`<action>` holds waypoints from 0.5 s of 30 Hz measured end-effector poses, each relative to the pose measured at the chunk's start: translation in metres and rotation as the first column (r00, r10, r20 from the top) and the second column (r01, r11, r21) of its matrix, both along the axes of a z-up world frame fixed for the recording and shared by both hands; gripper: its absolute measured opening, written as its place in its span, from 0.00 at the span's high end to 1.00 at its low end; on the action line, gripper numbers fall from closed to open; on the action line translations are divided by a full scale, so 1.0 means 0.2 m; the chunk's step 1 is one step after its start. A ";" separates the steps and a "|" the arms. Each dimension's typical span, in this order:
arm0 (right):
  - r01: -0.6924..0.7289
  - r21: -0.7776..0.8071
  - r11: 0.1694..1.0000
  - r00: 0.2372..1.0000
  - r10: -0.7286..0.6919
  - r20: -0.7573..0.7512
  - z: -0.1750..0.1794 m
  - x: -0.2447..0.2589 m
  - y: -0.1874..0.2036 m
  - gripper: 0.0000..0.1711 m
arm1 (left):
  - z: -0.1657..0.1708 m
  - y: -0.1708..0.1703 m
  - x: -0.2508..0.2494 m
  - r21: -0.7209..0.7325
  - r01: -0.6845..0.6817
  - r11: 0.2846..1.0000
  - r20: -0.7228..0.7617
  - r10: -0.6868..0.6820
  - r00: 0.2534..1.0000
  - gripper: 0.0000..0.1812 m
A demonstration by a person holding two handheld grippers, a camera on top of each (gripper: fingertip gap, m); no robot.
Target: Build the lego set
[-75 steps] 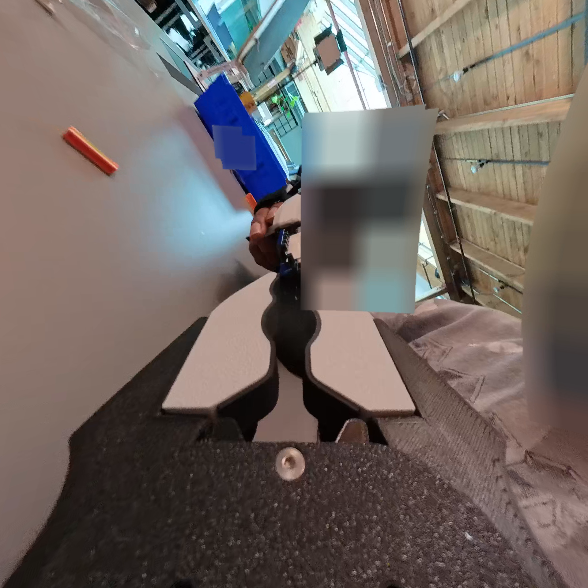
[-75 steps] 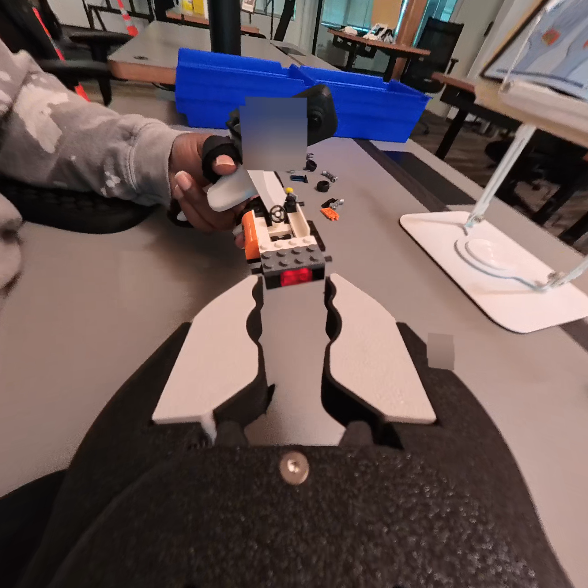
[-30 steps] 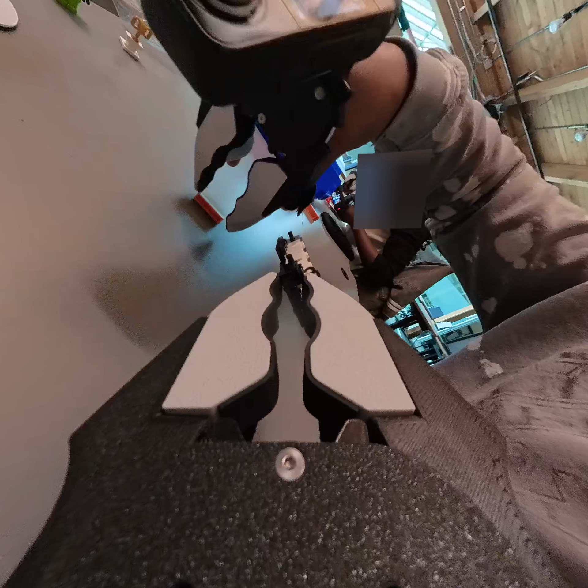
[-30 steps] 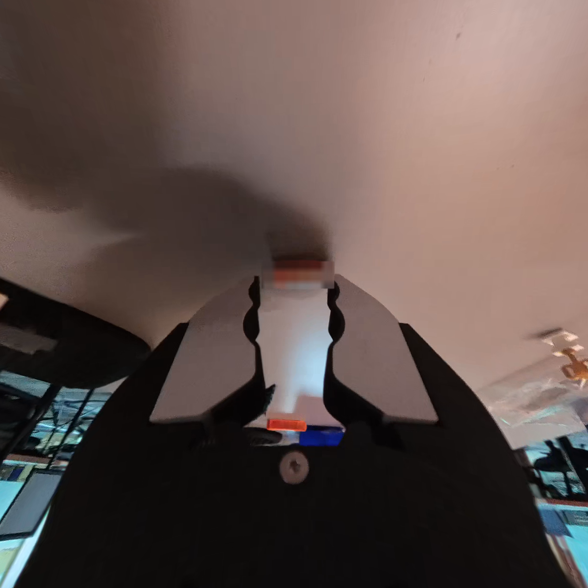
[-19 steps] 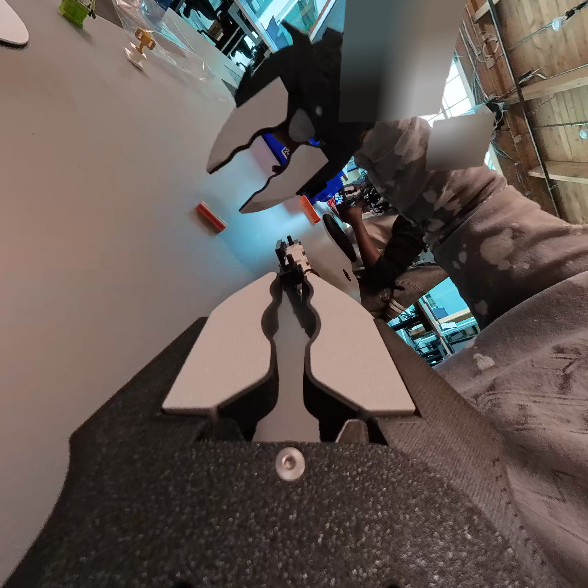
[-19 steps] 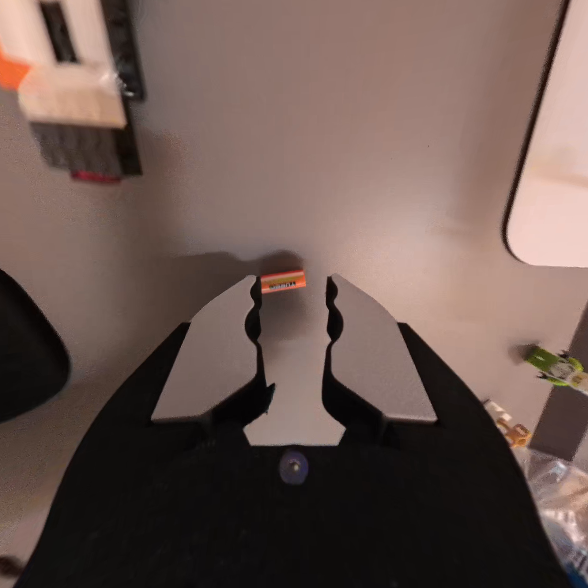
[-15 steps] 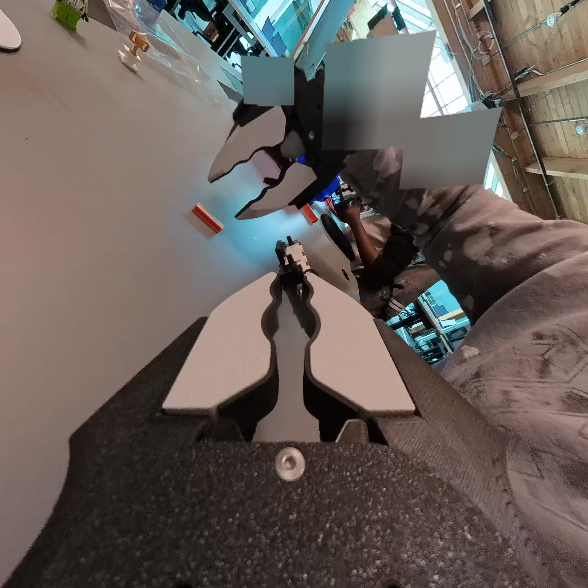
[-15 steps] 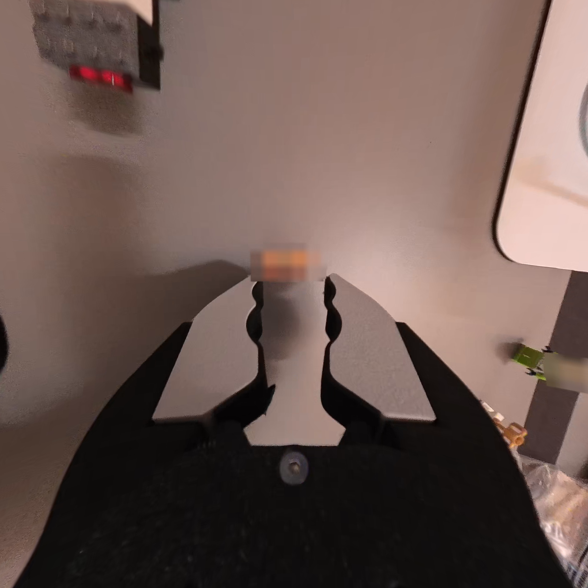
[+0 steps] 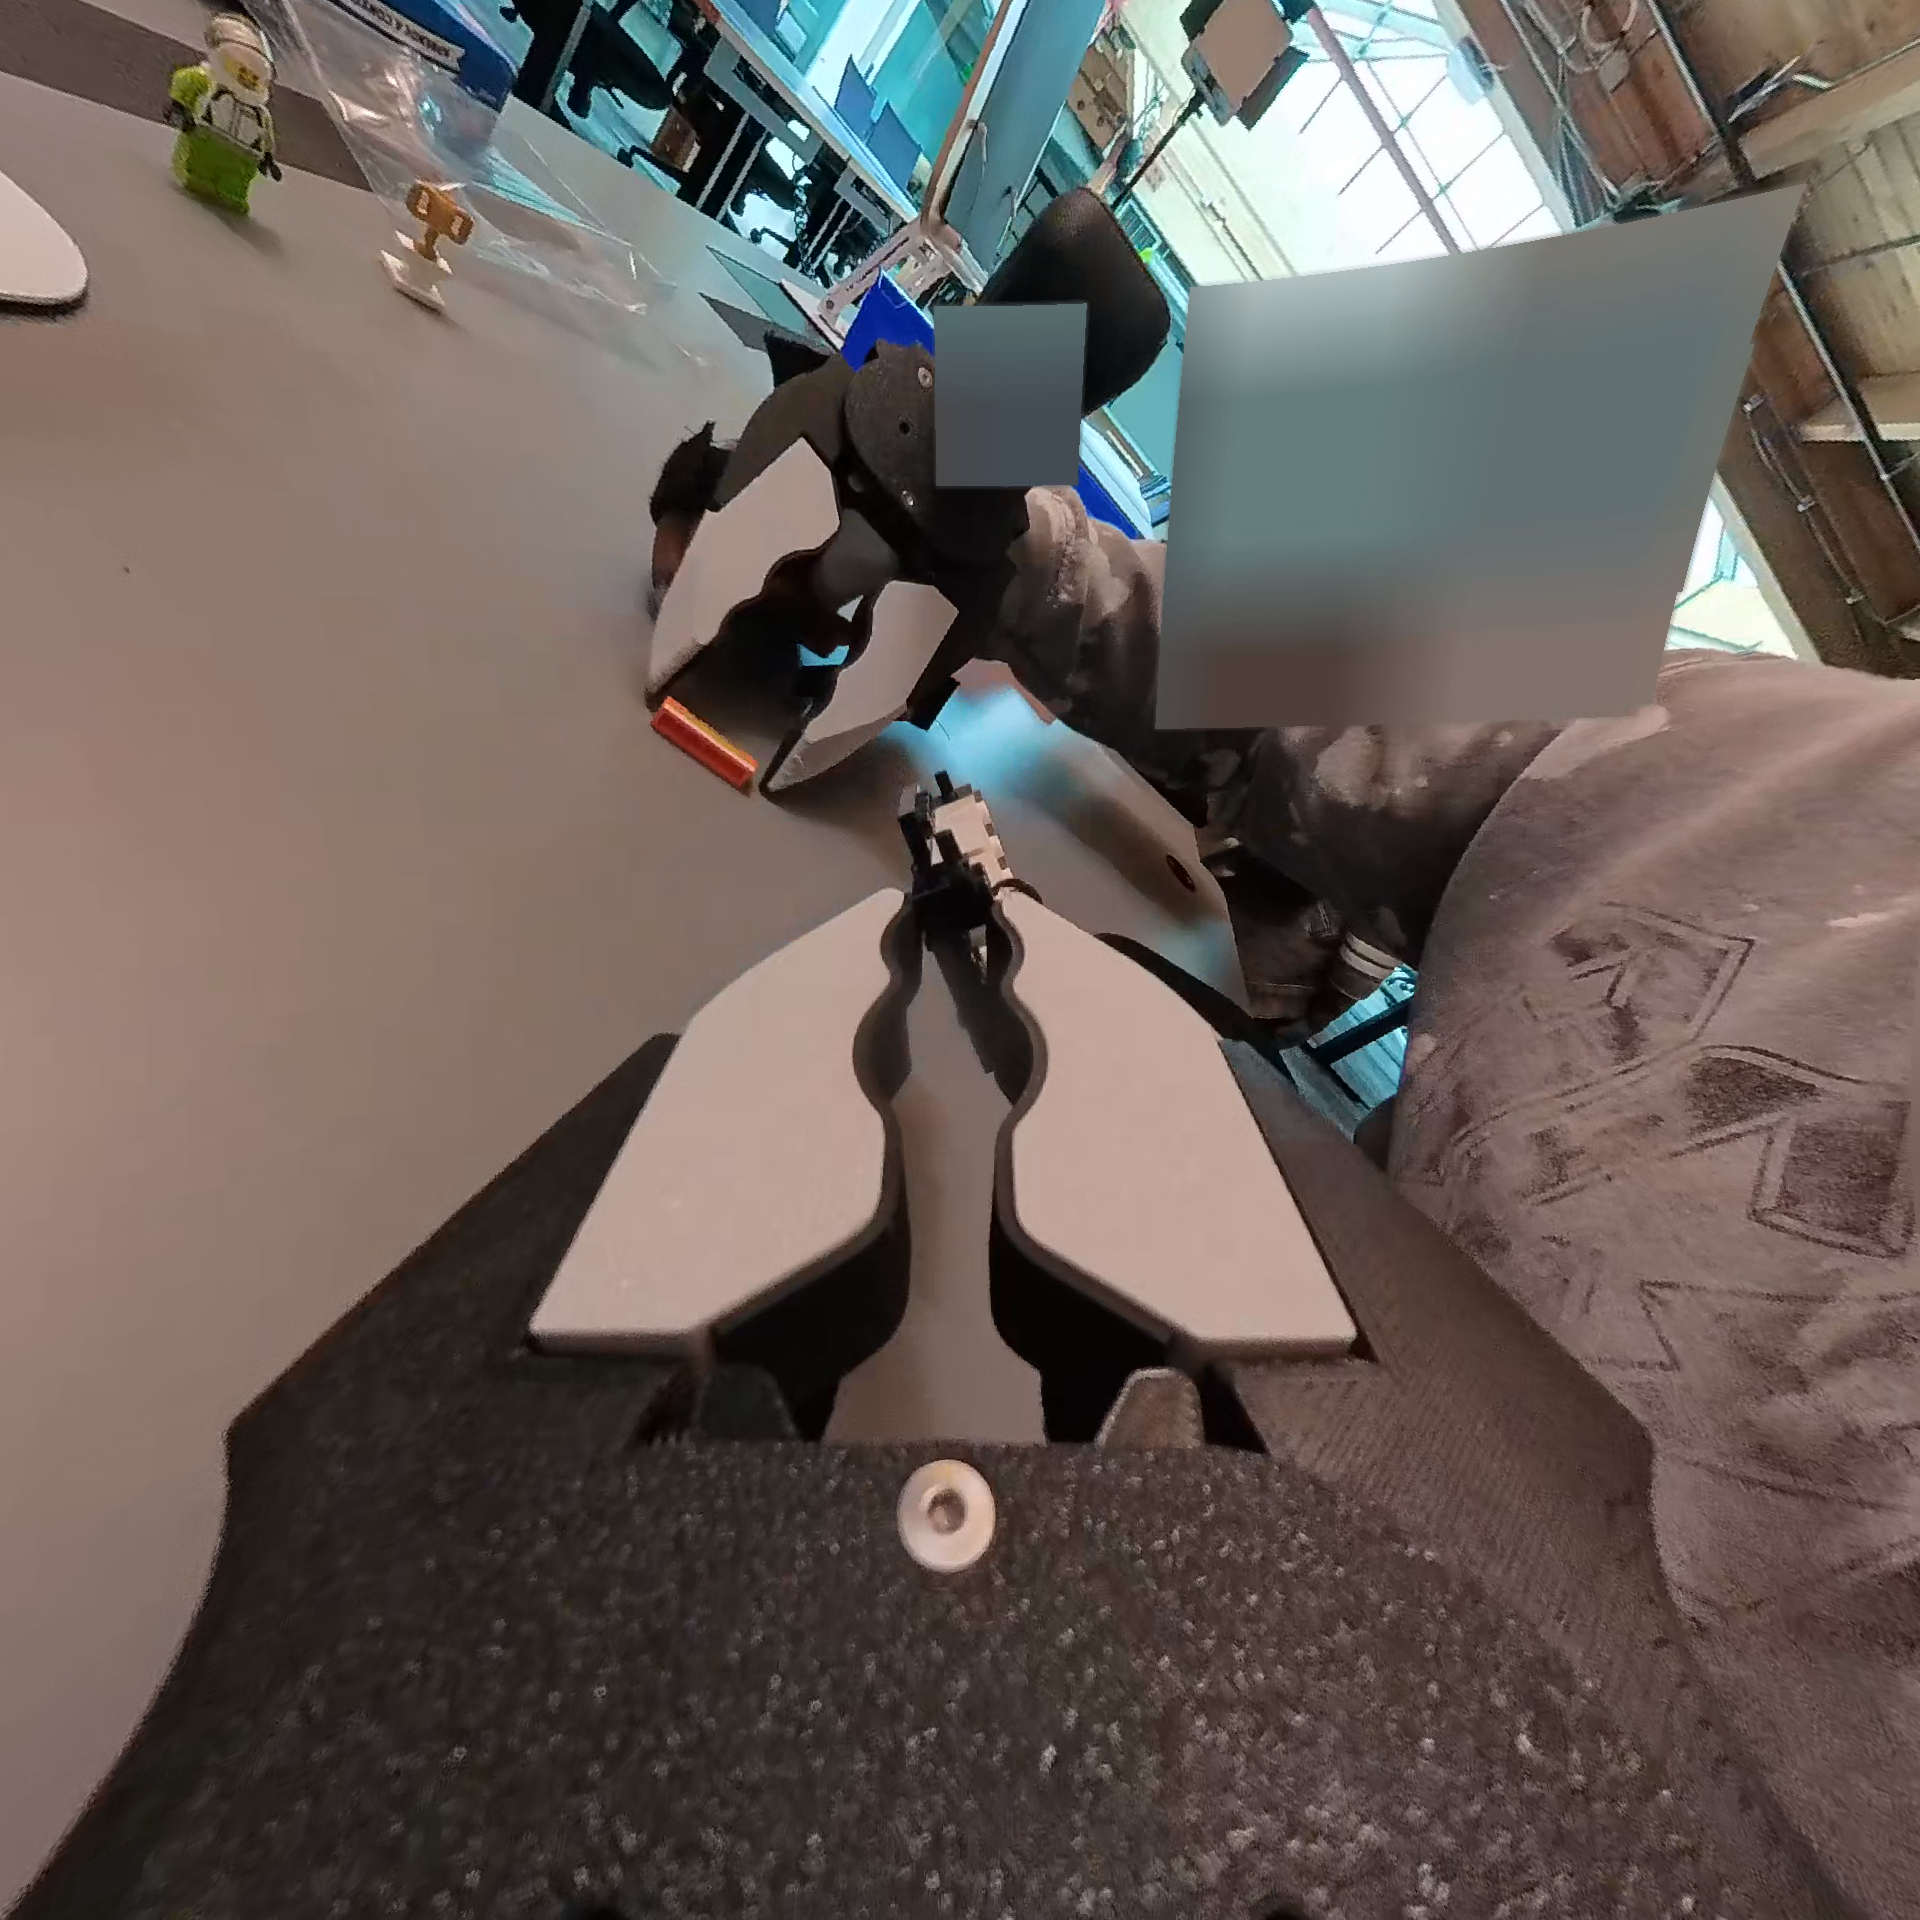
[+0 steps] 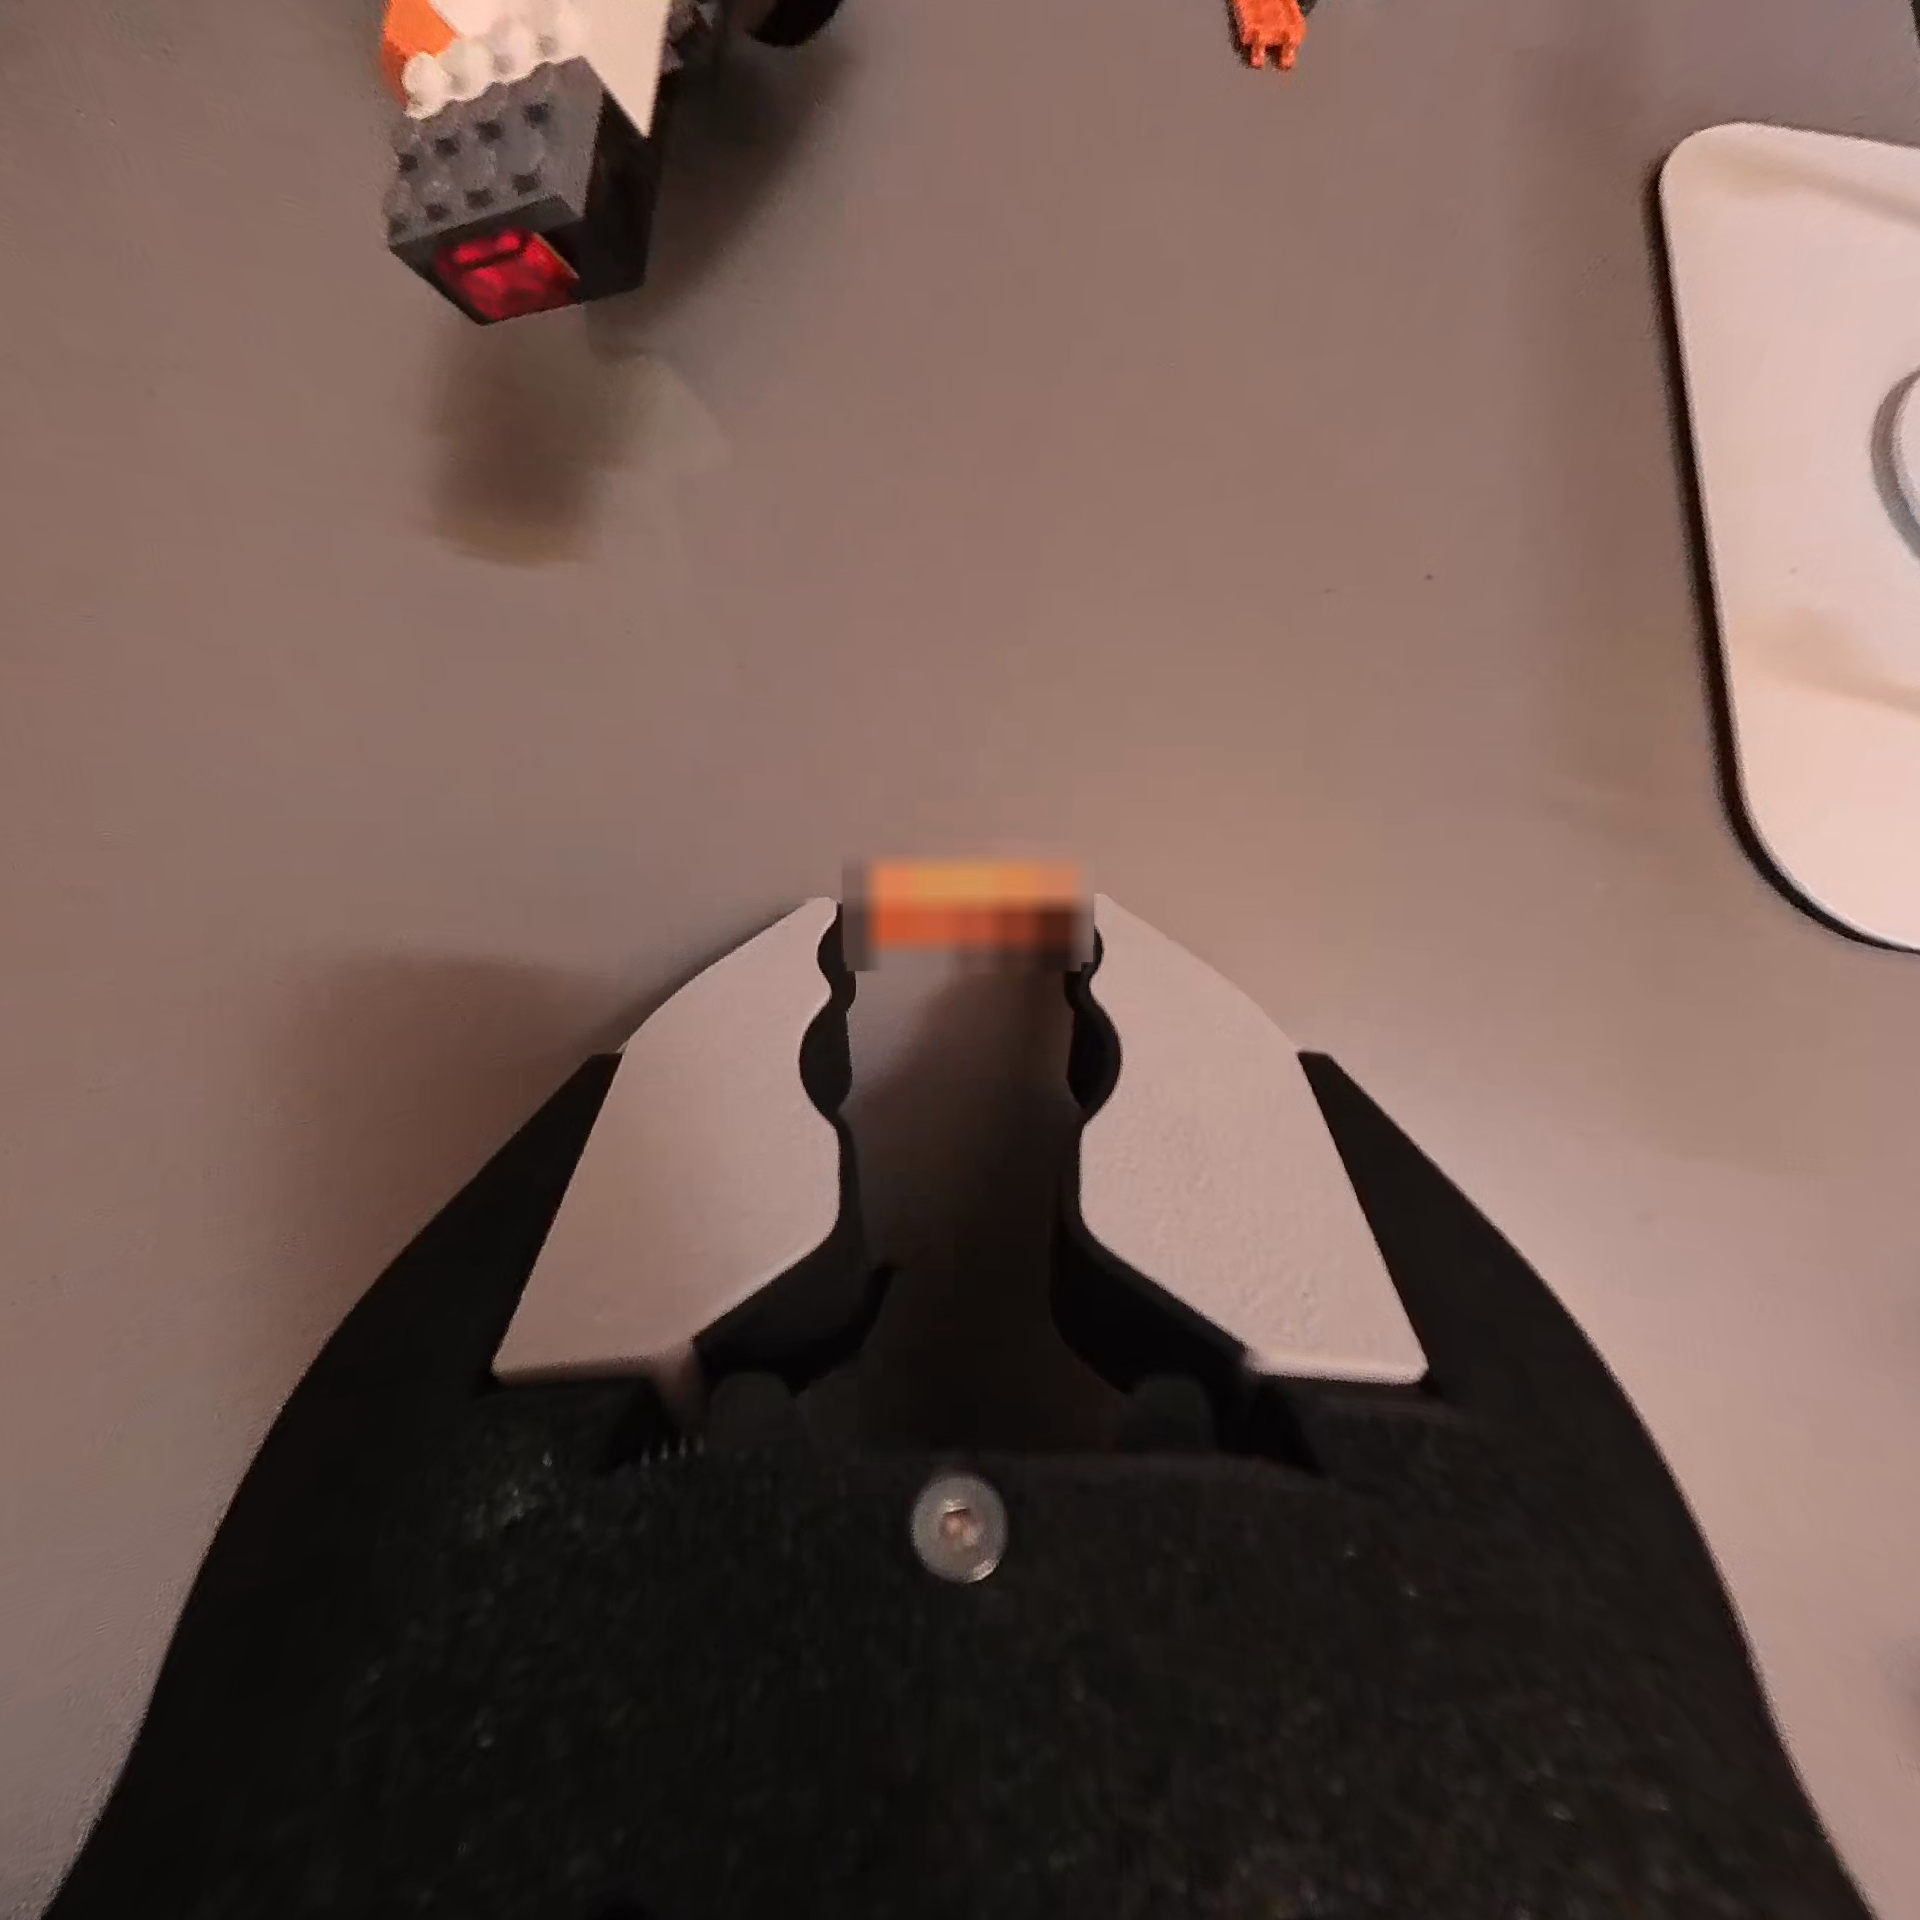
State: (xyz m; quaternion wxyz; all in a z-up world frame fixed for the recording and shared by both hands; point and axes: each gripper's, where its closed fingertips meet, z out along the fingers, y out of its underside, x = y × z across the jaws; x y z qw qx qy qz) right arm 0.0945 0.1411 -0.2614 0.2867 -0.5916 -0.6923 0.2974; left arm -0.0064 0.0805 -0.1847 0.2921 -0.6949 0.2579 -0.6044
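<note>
Left gripper: the left gripper (image 9: 951,914) is closed narrowly on the partly built grey, white and orange lego vehicle (image 9: 958,831), held edge-on above the surface.
Right gripper: the right gripper (image 10: 966,920) hangs nose-down, its fingers spread apart on either side of the small flat orange lego tile (image 10: 971,914), which lies on the surface between the tips; whether they touch it I cannot tell.
Surface: a smooth matte grey tabletop (image 10: 1143,520); the vehicle casts a soft shadow on it, far left.
Far right: the rounded white base of a stand (image 10: 1808,520).
Far edge: a tiny orange lego piece (image 10: 1270,31).
Farther off: a lime-green lego minifigure (image 9: 223,125), a small gold lego trophy (image 9: 428,234), a clear plastic bag (image 9: 520,177).
Room: desks, large windows, a wooden plank wall (image 9: 1766,94).
</note>
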 end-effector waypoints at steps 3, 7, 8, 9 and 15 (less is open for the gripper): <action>-0.004 -0.020 1.000 1.000 0.004 0.006 0.00 0.00 0.00 0.78 | 0.00 0.00 0.00 0.000 0.000 1.000 0.014 0.000 1.000 0.94; 0.005 -0.058 0.998 1.000 -0.004 0.017 -0.01 0.00 0.00 0.78 | -0.01 0.00 0.02 0.001 0.010 1.000 0.012 -0.010 1.000 0.94; 0.011 -0.058 0.998 1.000 -0.010 0.017 -0.01 -0.01 0.00 0.79 | -0.01 0.00 0.03 0.003 0.012 1.000 0.011 -0.012 1.000 0.94; 0.015 -0.058 0.998 1.000 -0.014 0.017 -0.01 -0.01 0.00 0.80 | -0.01 0.00 0.03 0.005 0.015 1.000 0.009 -0.015 1.000 0.94; 0.042 -0.118 0.992 0.997 -0.033 0.076 0.00 0.01 -0.01 0.81 | -0.01 0.00 0.04 0.019 0.001 1.000 0.003 -0.001 1.000 0.94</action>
